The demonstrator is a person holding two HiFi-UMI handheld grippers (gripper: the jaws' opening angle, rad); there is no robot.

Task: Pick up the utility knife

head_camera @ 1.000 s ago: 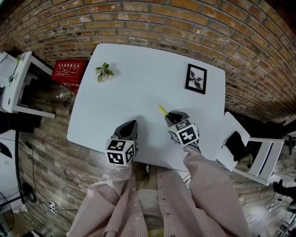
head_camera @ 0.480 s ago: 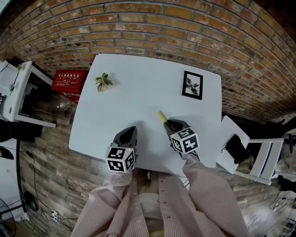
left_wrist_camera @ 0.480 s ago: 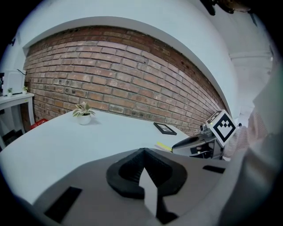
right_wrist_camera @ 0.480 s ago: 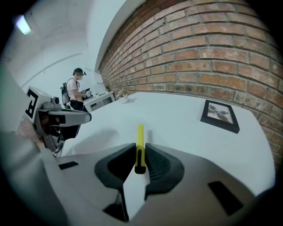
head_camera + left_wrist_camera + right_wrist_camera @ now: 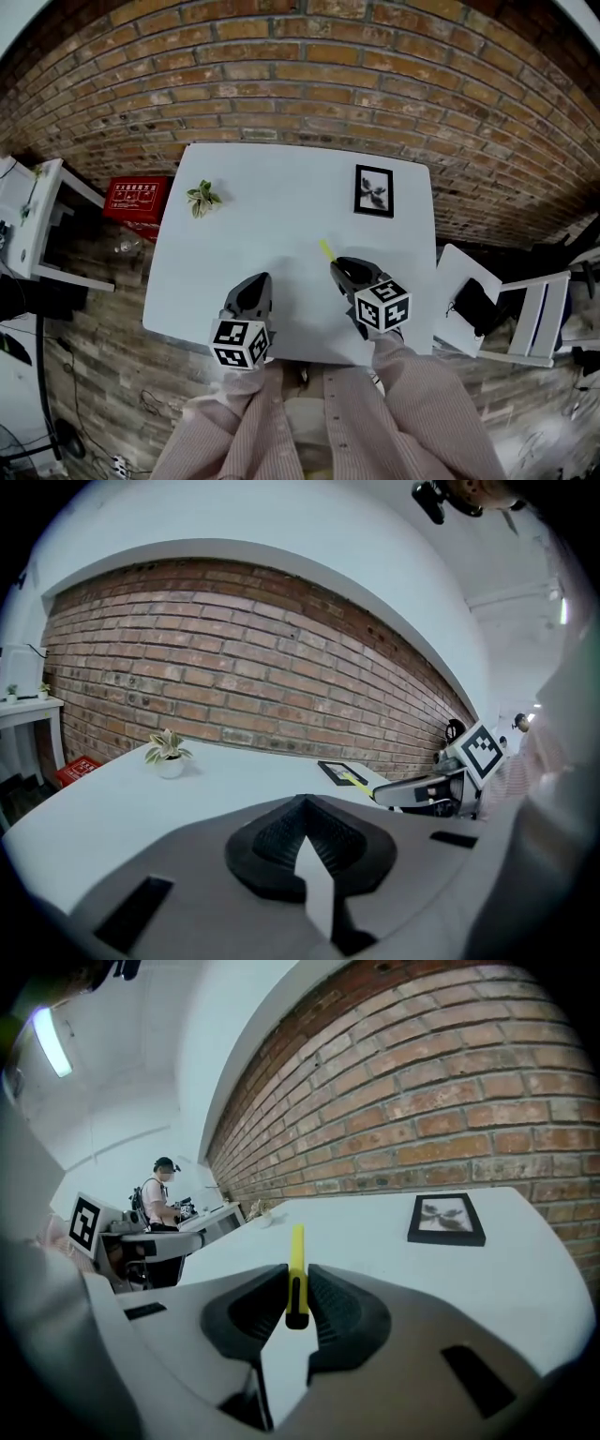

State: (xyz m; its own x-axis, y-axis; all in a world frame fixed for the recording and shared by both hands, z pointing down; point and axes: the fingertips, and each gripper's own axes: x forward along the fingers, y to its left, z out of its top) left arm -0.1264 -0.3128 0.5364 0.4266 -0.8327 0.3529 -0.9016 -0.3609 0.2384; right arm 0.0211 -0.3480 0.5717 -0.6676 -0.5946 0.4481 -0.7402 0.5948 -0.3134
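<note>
My right gripper (image 5: 298, 1290) is clamped on the utility knife (image 5: 296, 1265). The yellow handle stands on edge between the two black pads, and its free end sticks out ahead of the jaws over the white table (image 5: 272, 216). The knife was already pinched this way a second ago, and the grip has not changed. In the head view, the marker cube on that gripper has since rolled, so a different face of it now looks up at the camera. The knife tip still points away from me, toward the stretch of table between the small potted plant (image 5: 202, 198) and the black picture frame (image 5: 374, 190). From the right gripper view, the knife seems to hang clear above the tabletop rather than lie on it.

My left gripper (image 5: 302, 803) has its jaws closed tip to tip with nothing between them. It hovers over the near edge of the table, well apart from the right one, much as it did before.

In the head view the table looks smaller than in the earlier frame, and more of the brick wall (image 5: 309, 84) shows behind it. The plant and the frame sit where they were. My striped sleeves (image 5: 422, 394) fill the bottom of the view.
</note>
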